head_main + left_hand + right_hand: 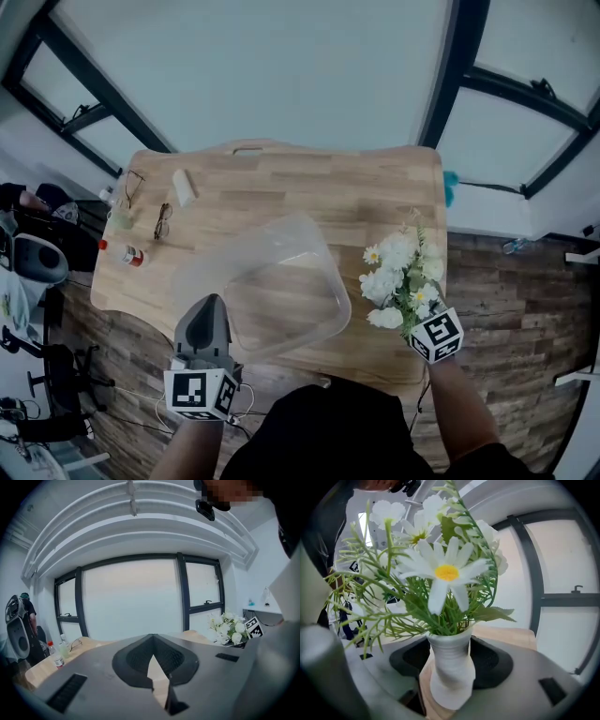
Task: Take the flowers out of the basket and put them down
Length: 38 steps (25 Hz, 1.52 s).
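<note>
A bunch of white daisies and green fronds (403,272) stands in a small white ribbed vase (451,677). My right gripper (436,335) is shut on that vase at the table's near right corner, and the blooms point away from me. In the right gripper view the vase fills the gap between the jaws, under a big daisy (446,572). The clear plastic basket (272,281) sits mid-table with nothing in it. My left gripper (202,328) is at the basket's near left corner, shut and holding nothing (157,677). The flowers (229,627) also show at right in the left gripper view.
On the wooden table's (309,183) left part lie two pairs of glasses (163,221), a red-capped bottle (127,253), a clear bottle (119,216) and a small white object (184,186). A chair (28,258) stands left of the table. Windows run behind it.
</note>
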Each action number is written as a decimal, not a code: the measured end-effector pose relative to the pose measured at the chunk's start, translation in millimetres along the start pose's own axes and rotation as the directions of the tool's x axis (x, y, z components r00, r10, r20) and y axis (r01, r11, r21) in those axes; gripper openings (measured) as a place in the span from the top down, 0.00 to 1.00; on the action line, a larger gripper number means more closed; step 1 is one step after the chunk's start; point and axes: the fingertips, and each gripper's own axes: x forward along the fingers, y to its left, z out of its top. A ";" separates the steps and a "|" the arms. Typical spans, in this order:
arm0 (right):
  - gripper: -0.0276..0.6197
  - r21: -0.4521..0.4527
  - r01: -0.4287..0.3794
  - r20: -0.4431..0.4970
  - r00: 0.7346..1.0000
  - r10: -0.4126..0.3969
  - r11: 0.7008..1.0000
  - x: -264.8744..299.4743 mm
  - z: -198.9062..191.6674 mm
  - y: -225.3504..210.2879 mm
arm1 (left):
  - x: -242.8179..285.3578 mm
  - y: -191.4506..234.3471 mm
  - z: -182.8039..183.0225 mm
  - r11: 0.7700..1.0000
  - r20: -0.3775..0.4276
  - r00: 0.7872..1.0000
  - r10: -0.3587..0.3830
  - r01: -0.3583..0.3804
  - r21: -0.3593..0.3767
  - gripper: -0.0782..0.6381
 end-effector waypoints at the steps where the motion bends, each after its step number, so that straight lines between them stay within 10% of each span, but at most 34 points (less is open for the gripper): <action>1: 0.54 -0.005 -0.007 0.002 1.000 0.007 1.000 -0.7 0.6 1.0 | 1.2 -1.2 1.7 1.000 0.004 1.000 -0.001 0.001 -0.003 0.88; 38: 0.44 0.000 0.097 -0.011 0.995 -0.097 0.995 -76.6 7.7 7.0 | -28.2 -14.6 -2.2 0.996 0.070 0.997 -0.030 0.035 -0.084 0.88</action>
